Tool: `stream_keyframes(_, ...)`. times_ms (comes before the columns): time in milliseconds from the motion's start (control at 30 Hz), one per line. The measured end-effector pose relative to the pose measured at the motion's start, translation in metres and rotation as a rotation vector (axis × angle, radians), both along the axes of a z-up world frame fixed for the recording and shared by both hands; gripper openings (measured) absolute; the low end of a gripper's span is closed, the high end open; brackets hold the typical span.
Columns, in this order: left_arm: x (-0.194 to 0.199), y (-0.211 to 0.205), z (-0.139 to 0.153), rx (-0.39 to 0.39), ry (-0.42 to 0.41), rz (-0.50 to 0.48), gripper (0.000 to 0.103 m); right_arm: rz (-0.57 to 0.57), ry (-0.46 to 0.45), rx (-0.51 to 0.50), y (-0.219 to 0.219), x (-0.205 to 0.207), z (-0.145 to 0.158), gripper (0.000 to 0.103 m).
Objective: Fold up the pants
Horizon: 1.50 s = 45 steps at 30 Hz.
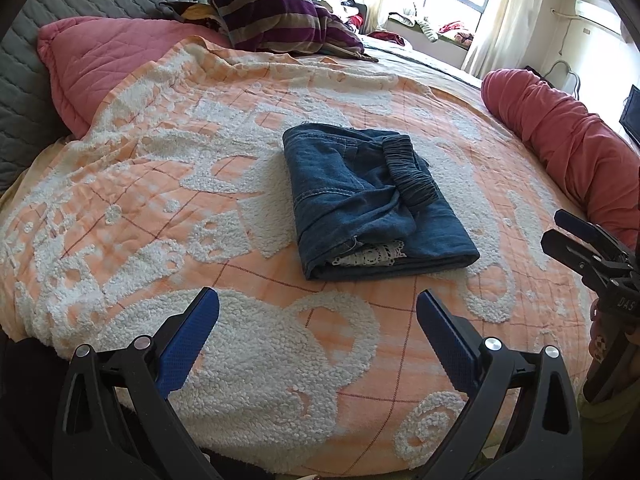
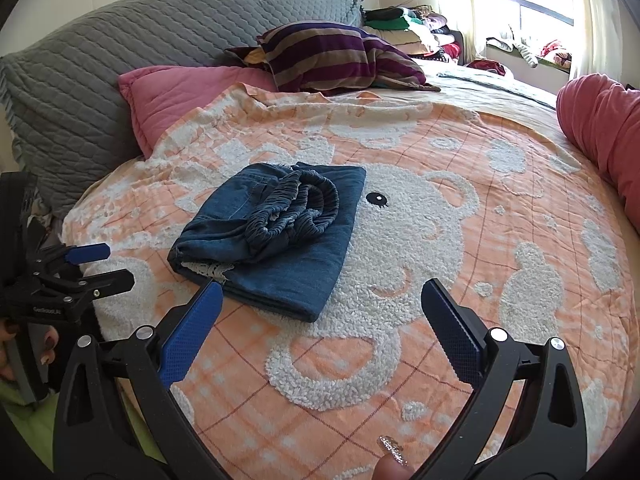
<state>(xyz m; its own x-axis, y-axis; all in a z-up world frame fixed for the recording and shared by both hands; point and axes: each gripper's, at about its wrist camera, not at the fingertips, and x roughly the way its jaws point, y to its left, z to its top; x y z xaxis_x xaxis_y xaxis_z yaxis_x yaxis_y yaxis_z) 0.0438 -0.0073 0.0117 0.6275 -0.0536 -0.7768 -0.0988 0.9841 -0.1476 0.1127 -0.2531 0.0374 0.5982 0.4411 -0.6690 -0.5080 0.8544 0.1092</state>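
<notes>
Pants (image 1: 376, 200) of blue denim lie folded into a compact rectangle near the middle of the bed, on an orange-and-white blanket (image 1: 160, 200) with a raised fleecy pattern, well clear of every edge. Going left to right, the left gripper (image 1: 318, 312) hovers over the blanket's near edge with its blue-padded fingers (image 1: 188, 340) spread wide and nothing between them, short of the bundle. Left of the bundle's middle, the stitched leg panels lie flat; a scrap of white lace trim (image 1: 370, 258) peeks from the layers at the near end. Further right, the gathered elastic waistband (image 1: 408, 172) sits on top as a loose ridge, the one untidy part of an otherwise finished-looking fold. The right gripper (image 2: 322, 304) likewise stands spread and empty above the near edge of the blanket, its left finger just short of the bundle's near corner.

Denim of this kind appears soft yet moderately weighty: it should drape rather than hold shape, and stacked layers may slide apart if lifted by the top sheet alone. The safest hold looks to be the thick folded edges at the bundle's near corners, pinching through all layers. A pink pillow (image 1: 92, 64) and a striped cushion (image 1: 280, 16) lie at the far edge, a red bolster (image 1: 560, 128) along the right.
</notes>
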Motion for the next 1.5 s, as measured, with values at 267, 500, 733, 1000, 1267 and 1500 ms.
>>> stream_keyframes(267, -0.001, -0.001, 0.001, -0.003, 0.002, 0.002, 0.099, -0.001, -0.002, -0.002, 0.0, -0.001, 0.0, 0.094)
stream_keyframes(500, 0.0, -0.001, -0.001, 0.0, 0.01, 0.012, 0.099, -0.006, -0.001, -0.005, -0.001, -0.001, 0.0, 0.094)
stream_keyframes(733, 0.0, -0.001, -0.001, 0.015, 0.013, 0.012, 0.099, -0.028, 0.001, -0.011, -0.006, -0.002, 0.001, 0.094)
stream_keyframes(1000, 0.0, 0.001, -0.002, 0.041, 0.013, 0.016, 0.099, -0.058, 0.009, -0.027, -0.01, 0.001, -0.002, 0.094)
stream_keyframes(1267, 0.001, 0.023, 0.001, -0.023, -0.036, 0.027, 0.098, -0.189, 0.025, -0.055, -0.052, 0.006, -0.012, 0.094)
stream_keyframes(1500, 0.057, 0.102, -0.023, 0.002, 0.086, 0.19, 0.099, -0.471, 0.065, -0.108, -0.149, 0.046, -0.038, 0.094)
